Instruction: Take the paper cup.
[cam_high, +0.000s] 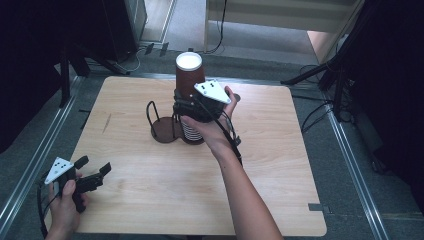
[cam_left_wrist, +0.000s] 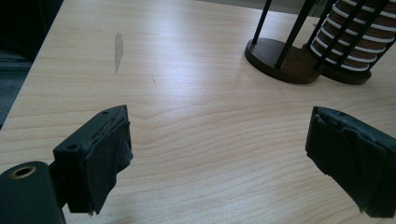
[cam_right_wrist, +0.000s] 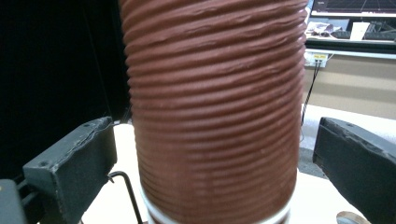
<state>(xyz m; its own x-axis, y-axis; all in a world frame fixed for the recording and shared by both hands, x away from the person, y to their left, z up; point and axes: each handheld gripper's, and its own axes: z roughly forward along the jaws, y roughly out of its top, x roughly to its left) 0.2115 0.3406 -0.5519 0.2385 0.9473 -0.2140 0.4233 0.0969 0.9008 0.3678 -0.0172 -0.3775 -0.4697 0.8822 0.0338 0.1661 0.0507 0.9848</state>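
A stack of ribbed brown paper cups stands in a dark wire cup holder at the table's middle. The top cup, white inside, stands higher than the rest. My right gripper reaches around this cup; in the right gripper view the cup stands between the jaws of the right gripper with a narrow gap on each side, so it is open. My left gripper is open near the table's front left corner, with nothing between the jaws of the left gripper.
The wooden table bears the holder, whose round base and cup stack lie ahead and to the right in the left gripper view. Dark stands and cables sit on the floor beyond the far edge.
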